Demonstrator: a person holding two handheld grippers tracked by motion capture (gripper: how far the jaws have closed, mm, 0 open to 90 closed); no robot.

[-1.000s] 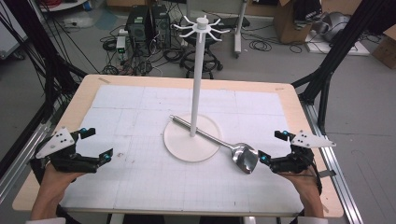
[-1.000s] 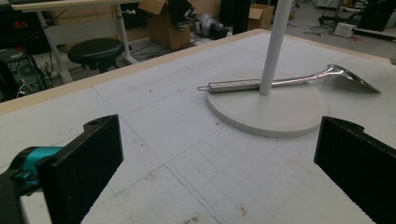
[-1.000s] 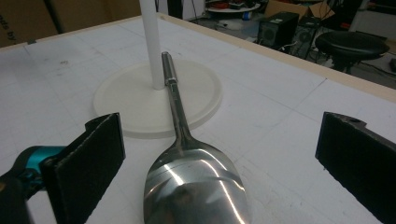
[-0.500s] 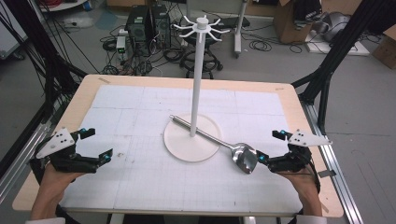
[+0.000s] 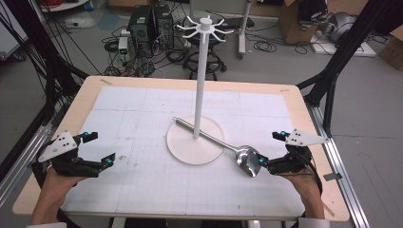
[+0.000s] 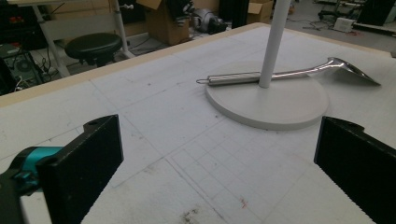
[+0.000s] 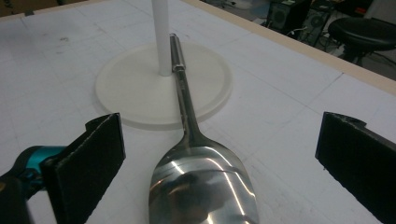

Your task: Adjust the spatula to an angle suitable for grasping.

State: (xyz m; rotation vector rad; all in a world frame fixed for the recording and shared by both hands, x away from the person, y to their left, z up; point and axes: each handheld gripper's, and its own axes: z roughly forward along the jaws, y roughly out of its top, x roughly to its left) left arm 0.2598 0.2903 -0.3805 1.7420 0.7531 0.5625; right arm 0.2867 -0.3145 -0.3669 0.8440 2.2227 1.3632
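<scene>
At the left of the high view, the left tool point(image 5: 101, 147) is held low over the bench point(image 5: 294, 95), well apart from the other things; its jaws are spread wide with nothing between them, as is confirmed in the left gripper view, where bare gridded mat is seen between the two black pads point(image 6: 88, 158); the tool is judged to be kept in reserve, since nothing lies within its reach. At the centre, the white hanging stand point(image 5: 199, 85) is set upright on its round base point(image 5: 185, 149), with hooked arms at its top; the placement is judged to keep those hooks reachable from both sides. Across the base, just beside the pole, the metal ladle point(image 5: 223, 142) is laid flat; its handle end with a small loop rests on the base, while its bowl point(image 5: 248, 161) lies on the mat toward the right. At the right, the right tool point(image 5: 263, 164) is brought up to the bowl; its jaws are wide and hold nothing; in the right gripper view the bowl point(image 7: 203, 186) is framed between them, an alignment judged to prepare a grasp so that the ladle may be lifted and hung by its loop.
</scene>
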